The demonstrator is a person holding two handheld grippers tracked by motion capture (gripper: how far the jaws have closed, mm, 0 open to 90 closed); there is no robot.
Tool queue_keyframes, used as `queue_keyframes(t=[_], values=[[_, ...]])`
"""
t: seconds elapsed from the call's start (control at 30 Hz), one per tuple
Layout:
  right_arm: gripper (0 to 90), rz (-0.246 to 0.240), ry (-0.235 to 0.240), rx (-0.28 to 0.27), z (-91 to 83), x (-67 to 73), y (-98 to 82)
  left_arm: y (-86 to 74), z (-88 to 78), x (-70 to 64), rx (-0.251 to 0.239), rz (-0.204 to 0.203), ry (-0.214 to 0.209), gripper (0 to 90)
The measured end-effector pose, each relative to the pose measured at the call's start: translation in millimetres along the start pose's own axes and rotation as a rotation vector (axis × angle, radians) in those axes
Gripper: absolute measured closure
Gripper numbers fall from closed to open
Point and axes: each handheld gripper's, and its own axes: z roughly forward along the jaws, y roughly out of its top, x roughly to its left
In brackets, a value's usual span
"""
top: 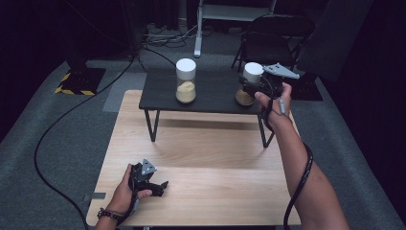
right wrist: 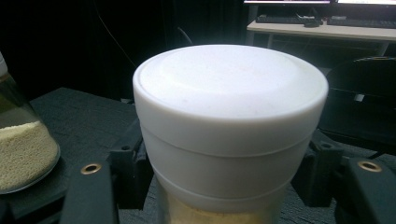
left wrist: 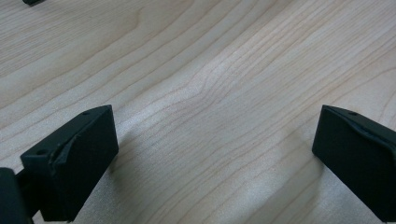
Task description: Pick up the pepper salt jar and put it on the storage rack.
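Two clear jars with white lids and pale grain inside stand on a small black table (top: 213,98). My right gripper (top: 248,88) is at the right jar (top: 252,75), with one jaw on each side just under the lid. It is shut on that jar. Close up, the right jar's lid (right wrist: 229,107) sits between the right gripper's (right wrist: 229,191) jaws, with the left jar (right wrist: 23,149) off to the side. The left jar (top: 186,81) stands free. My left gripper (top: 160,186) rests open on the wooden table (top: 206,153). Bare wood lies between the left gripper's (left wrist: 215,149) jaws.
The black table stands on thin legs at the far end of the wooden table. A folding chair (top: 273,43) is behind it. A black cable (top: 48,134) curves over the grey floor at the left. A desk with keyboards (right wrist: 322,23) is in the background.
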Motion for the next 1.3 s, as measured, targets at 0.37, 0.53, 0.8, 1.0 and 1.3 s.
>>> queue_keyframes(t=[0.37,0.53,0.8,1.0,1.3], values=[[26.9,-0.034,-0.005,0.01,0.9,-1.5,-0.1,0.0,0.0,0.2,0.0,0.001,-0.001,0.5],[16.7,-0.041,-0.02,0.01,1.8,-0.8,-2.9,0.0,0.1,0.3,0.0,0.002,-0.001,0.5],[4.0,-0.052,-0.005,0.026,2.6,-3.4,-3.6,0.1,0.1,0.3,0.0,0.002,-0.001,0.5],[3.7,-0.059,-0.024,0.03,3.4,-0.2,-5.1,0.1,0.1,0.4,0.0,0.002,-0.001,0.5],[3.0,-0.097,-0.045,-0.024,-6.1,6.0,-15.0,0.1,0.1,0.5,0.0,0.003,-0.002,0.5]])
